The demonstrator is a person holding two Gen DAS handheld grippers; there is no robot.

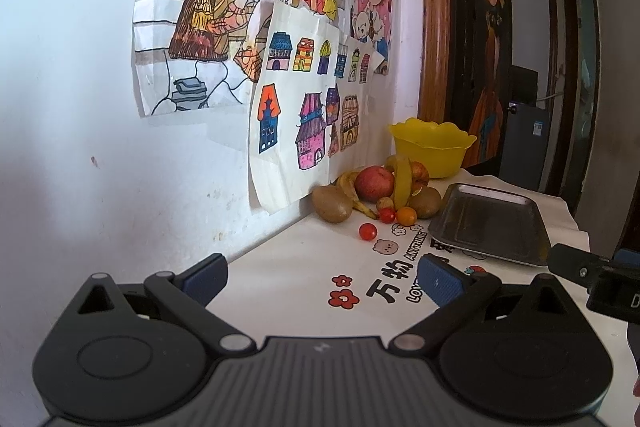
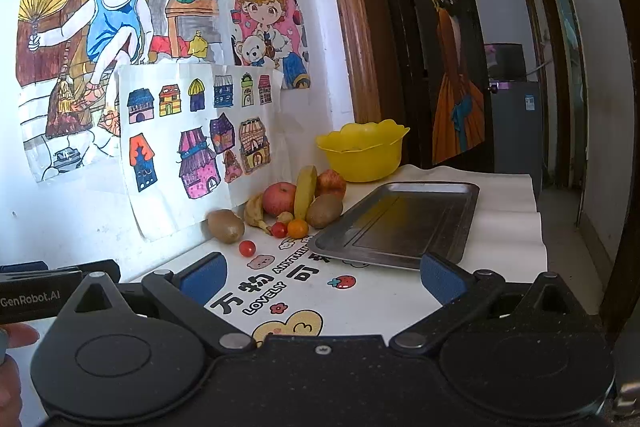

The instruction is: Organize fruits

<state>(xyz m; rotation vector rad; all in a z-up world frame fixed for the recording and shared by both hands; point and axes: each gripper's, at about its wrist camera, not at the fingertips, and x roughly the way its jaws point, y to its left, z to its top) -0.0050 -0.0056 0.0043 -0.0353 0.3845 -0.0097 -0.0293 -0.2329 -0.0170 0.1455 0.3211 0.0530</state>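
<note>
Your left claw (image 1: 322, 281) gapes wide, empty, above desk (image 1: 296, 267). Your right claw (image 2: 322, 277) likewise spread, holding nothing. Fruit pile (image 2: 296, 201) sits at wall, far side of desk: apples, bananas, kiwis, small tomatoes. Metal tray (image 2: 400, 223) just beside pile; yellow bowl (image 2: 362, 151) behind it.

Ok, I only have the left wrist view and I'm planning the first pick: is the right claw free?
Observer: Yes, the right claw is open and holds nothing.
Operator: And the tray? I see it almost edge-on.
Observer: The metal tray is bare across its whole floor, with no fruit on it.
</note>
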